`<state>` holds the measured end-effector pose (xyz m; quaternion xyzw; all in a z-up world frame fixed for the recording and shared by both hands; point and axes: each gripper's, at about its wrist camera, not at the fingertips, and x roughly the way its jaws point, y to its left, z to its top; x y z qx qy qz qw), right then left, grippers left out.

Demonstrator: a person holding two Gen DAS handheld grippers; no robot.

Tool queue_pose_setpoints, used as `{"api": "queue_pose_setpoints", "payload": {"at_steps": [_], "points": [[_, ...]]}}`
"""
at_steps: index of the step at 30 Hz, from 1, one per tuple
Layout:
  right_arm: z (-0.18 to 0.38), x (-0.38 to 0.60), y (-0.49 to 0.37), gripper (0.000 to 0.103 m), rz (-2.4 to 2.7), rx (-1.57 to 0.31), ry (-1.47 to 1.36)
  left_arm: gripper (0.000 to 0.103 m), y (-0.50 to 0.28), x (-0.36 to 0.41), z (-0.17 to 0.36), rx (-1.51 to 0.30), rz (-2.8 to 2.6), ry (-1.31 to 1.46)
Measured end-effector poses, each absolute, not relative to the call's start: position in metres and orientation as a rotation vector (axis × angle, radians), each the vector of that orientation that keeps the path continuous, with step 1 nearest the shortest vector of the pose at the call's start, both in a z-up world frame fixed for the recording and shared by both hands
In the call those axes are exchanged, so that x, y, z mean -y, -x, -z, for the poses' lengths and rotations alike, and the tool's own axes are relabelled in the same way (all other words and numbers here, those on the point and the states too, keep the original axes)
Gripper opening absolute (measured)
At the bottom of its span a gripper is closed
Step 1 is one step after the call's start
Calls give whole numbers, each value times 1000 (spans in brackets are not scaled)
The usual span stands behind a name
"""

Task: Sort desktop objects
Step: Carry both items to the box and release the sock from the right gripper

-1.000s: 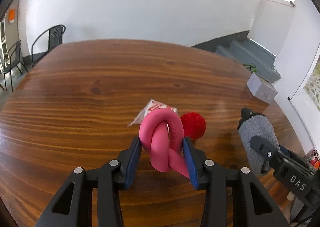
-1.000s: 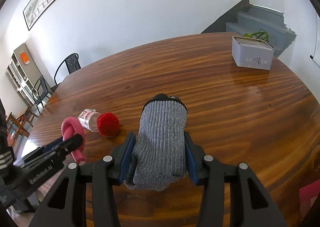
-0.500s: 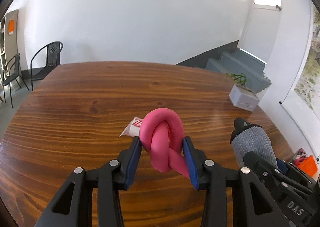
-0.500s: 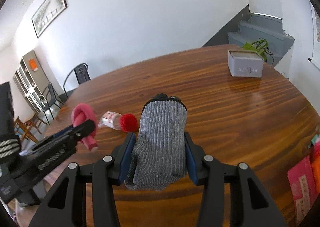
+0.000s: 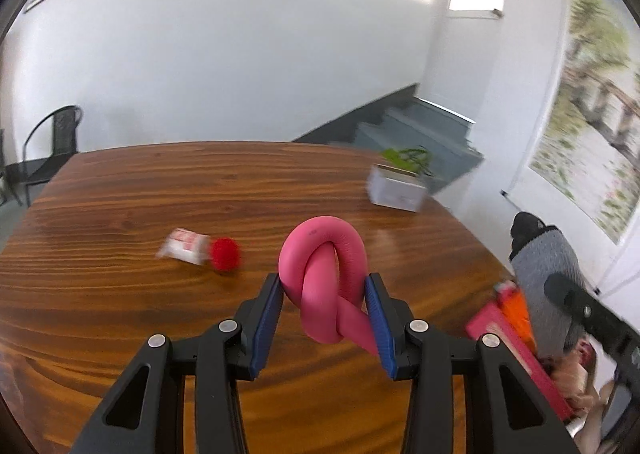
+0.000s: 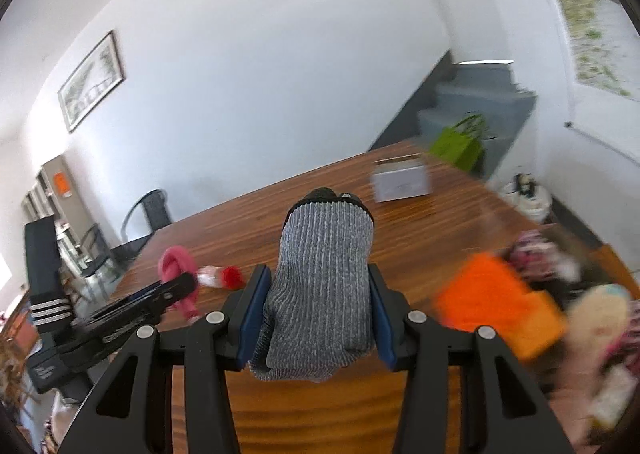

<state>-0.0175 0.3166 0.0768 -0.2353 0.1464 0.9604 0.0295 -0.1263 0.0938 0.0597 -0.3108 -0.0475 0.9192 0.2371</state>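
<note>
My left gripper [image 5: 323, 294] is shut on a knotted pink foam tube [image 5: 324, 266] and holds it above the wooden table [image 5: 120, 214]. My right gripper [image 6: 318, 286] is shut on a grey knitted glove [image 6: 324, 274], also held above the table; the glove shows at the right of the left wrist view [image 5: 544, 266]. A small bottle with a red fuzzy cap [image 5: 208, 250] lies on the table to the left; it also shows in the right wrist view [image 6: 222, 276], beside the pink tube [image 6: 178, 270].
A white box [image 5: 396, 190] stands near the table's far right edge, also in the right wrist view [image 6: 402, 178]. An orange and pink container [image 6: 496, 306] with mixed items sits off the table's right side. Chairs [image 5: 52, 146] stand beyond the far left.
Both grippers have lifted and swung to the right with their objects still held. The bottle has slid left in view, and the orange container has come into view at the right.
</note>
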Motion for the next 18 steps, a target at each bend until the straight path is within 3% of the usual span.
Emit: {"api": "queue_pose_setpoints", "payload": {"at_steps": [8,18], "points": [[-81,-418,-12,51,-2732,-417,729,44,92,-157,-67,85,-2384,826],[-50,-463,41,51,-2645,-398,954,44,73,-197,-67,27,-2318,819]]}}
